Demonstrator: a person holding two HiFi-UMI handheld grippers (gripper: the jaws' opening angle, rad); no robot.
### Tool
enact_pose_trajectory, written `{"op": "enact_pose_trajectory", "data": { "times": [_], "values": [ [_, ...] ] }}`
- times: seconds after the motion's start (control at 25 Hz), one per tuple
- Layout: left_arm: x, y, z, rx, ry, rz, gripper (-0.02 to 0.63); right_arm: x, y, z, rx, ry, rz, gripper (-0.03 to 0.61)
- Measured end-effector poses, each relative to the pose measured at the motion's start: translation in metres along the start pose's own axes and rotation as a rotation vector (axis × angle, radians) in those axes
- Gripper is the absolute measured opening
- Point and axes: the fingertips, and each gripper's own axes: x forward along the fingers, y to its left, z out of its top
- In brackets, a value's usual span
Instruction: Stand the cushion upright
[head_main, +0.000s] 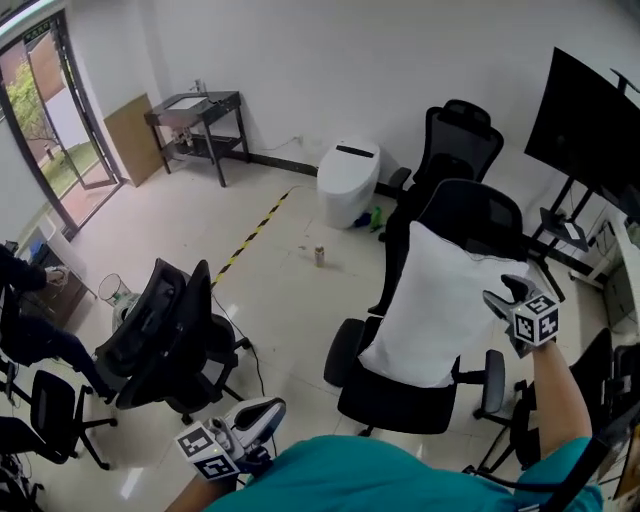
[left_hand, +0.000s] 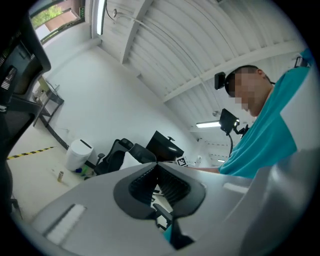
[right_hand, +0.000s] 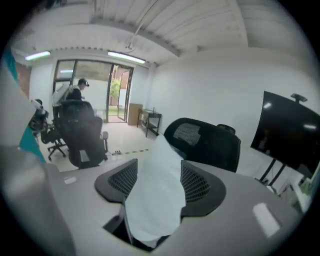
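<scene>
A white cushion (head_main: 440, 305) stands upright on the seat of a black office chair (head_main: 400, 395), leaning against its mesh backrest (head_main: 470, 215). My right gripper (head_main: 507, 297) is at the cushion's upper right corner. In the right gripper view, the cushion's corner (right_hand: 155, 195) fills the gap between the spread pads (right_hand: 197, 182), and the fabric hangs loose, not pinched. My left gripper (head_main: 262, 415) hovers low at the left, close to my body and away from the chair. Its jaws meet at the tips (left_hand: 157, 164) with nothing between them.
A second black chair (head_main: 165, 335) stands tilted at the left and a third (head_main: 455, 140) behind the cushion's chair. A white toilet (head_main: 348, 180), a can (head_main: 320, 256), striped floor tape (head_main: 250, 238), a black table (head_main: 195, 115) and a dark screen (head_main: 590, 130) surround them.
</scene>
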Motion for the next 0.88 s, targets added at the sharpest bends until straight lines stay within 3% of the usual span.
{"op": "enact_pose_trajectory", "data": {
  "times": [0.12, 0.24, 0.44, 0.52, 0.6, 0.72, 0.88],
  "values": [
    [0.005, 0.007, -0.001, -0.008, 0.037, -0.111, 0.012, -0.06, 0.064, -0.033, 0.15, -0.039, 0.086, 0.253],
    [0.01, 0.005, -0.011, -0.042, 0.096, -0.233, 0.012, -0.094, 0.144, -0.101, 0.358, -0.015, 0.116, 0.253],
    [0.025, -0.02, -0.031, -0.094, 0.205, -0.429, 0.012, -0.14, 0.268, -0.204, 0.794, -0.045, 0.061, 0.253],
    [0.031, -0.042, -0.04, -0.091, 0.226, -0.483, 0.011, -0.159, 0.297, -0.23, 0.909, -0.076, 0.038, 0.255],
    [0.033, -0.068, -0.047, -0.074, 0.235, -0.517, 0.012, -0.18, 0.314, -0.243, 0.928, -0.105, 0.045, 0.255],
    [0.027, -0.11, -0.056, -0.04, 0.241, -0.542, 0.012, -0.217, 0.318, -0.242, 0.879, -0.181, 0.065, 0.255],
    [0.006, -0.169, -0.08, -0.019, 0.215, -0.514, 0.012, -0.278, 0.329, -0.227, 0.784, -0.296, 0.137, 0.253]
  ]
}}
